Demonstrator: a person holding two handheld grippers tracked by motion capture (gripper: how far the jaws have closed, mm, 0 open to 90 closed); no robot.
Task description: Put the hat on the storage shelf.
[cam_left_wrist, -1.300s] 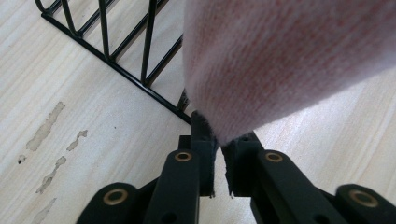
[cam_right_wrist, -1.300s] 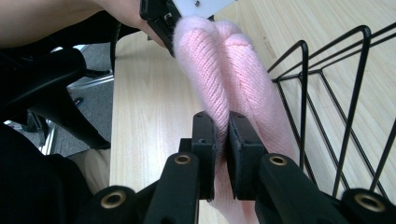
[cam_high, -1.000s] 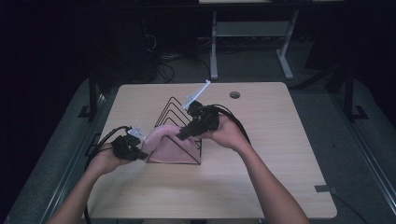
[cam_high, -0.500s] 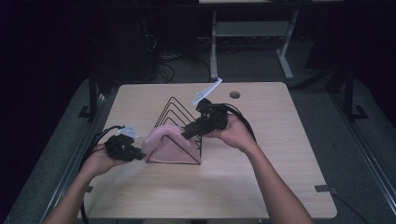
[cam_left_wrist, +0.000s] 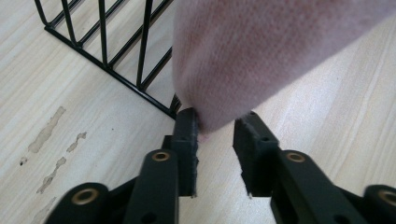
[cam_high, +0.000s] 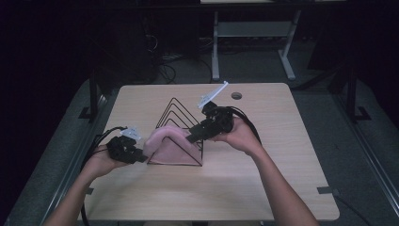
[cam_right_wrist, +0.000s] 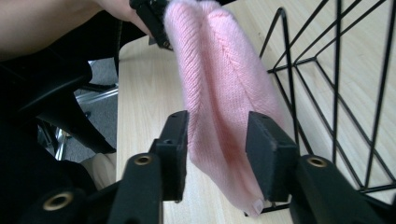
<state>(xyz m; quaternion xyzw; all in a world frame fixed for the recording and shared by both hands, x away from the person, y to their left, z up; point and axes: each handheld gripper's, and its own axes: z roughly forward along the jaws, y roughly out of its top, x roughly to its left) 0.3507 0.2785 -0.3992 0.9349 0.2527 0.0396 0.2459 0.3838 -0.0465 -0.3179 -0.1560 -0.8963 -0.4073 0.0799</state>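
Draping over wire rack [cam_high: 175, 123], pink knit cloth [cam_high: 168, 144] between both grippers' fingers [cam_right_wrist: 173, 140]

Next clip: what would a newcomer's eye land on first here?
The pink knitted cloth draped over the black wire rack at the table's middle stands out most. The left gripper meets its left end and the right gripper its right end; the right's jaws have just been opening, with the cloth between them.
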